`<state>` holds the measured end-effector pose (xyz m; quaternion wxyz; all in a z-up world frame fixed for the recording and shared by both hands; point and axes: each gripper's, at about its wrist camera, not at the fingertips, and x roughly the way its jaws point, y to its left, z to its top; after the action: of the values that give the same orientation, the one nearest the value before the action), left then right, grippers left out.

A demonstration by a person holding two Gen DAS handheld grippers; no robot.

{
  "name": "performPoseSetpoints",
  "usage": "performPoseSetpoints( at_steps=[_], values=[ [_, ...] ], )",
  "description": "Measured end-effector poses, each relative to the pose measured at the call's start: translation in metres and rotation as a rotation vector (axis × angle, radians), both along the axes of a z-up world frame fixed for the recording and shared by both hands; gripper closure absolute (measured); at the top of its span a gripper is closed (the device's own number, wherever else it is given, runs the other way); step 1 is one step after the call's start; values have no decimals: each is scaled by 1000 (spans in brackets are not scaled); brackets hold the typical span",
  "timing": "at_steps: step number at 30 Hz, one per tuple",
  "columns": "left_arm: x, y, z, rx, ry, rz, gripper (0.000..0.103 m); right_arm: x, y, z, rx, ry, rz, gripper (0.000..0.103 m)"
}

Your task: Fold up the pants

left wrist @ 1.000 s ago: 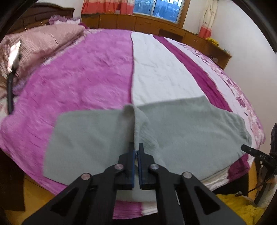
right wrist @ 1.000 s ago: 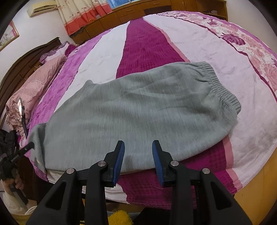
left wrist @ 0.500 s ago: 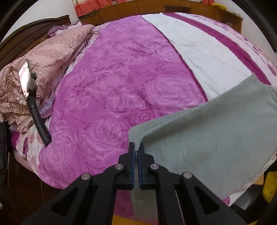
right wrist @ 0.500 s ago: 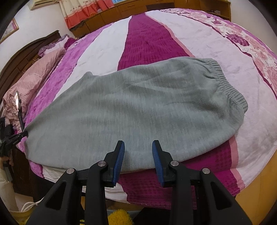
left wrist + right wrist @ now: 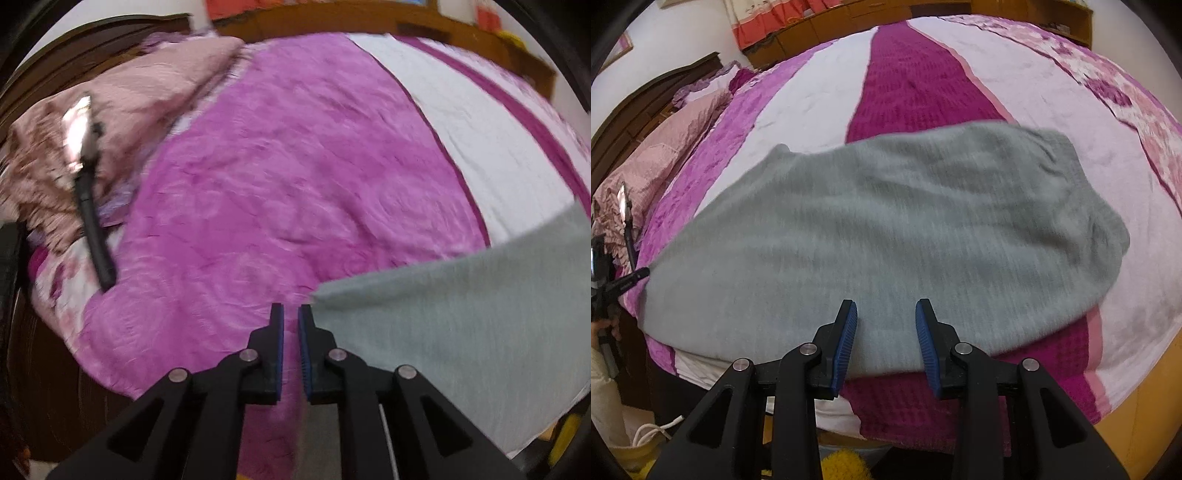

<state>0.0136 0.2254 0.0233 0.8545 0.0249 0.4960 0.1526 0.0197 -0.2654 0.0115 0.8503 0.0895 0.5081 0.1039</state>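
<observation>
The grey pants (image 5: 879,236) lie spread flat across the near side of the bed, waistband at the right, leg ends at the left. In the left wrist view the pants (image 5: 461,317) fill the lower right. My left gripper (image 5: 291,317) has its jaws slightly apart and empty, just left of the pants' leg corner. My right gripper (image 5: 885,317) is open and empty, hovering over the pants' near edge. The left gripper also shows at the left edge of the right wrist view (image 5: 635,275).
The bed has a magenta, white and pink striped cover (image 5: 288,177). Pink pillows (image 5: 122,107) lie at the headboard. A black phone holder (image 5: 88,206) stands at the bed's left side. Wooden cabinets (image 5: 916,9) run along the far wall.
My left gripper pulled the pant leg out to the left, unfolding it flat, then opened and let go of the corner. The right gripper stayed open over the near edge.
</observation>
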Motion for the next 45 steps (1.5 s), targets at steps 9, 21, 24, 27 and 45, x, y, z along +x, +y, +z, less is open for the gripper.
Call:
performPoseSetpoints(
  at_steps=[9,21,24,27,45],
  values=[
    [-25,-28,28,-243,-136,-48,71,47,51,22,9,-70,118,77],
    [-10,-43,-26,-204,-83,1,68,133,131,-23,-31,-118,235,77],
    [-11,-38,-29,-219,-90,8,67,141,131,-25,-11,-102,217,77],
    [-10,-36,-28,-226,-82,8,67,137,125,-18,6,-82,206,77],
    [-58,-51,-17,-252,-41,74,64,49,-78,-11,-99,-58,-244,81]
  ],
)
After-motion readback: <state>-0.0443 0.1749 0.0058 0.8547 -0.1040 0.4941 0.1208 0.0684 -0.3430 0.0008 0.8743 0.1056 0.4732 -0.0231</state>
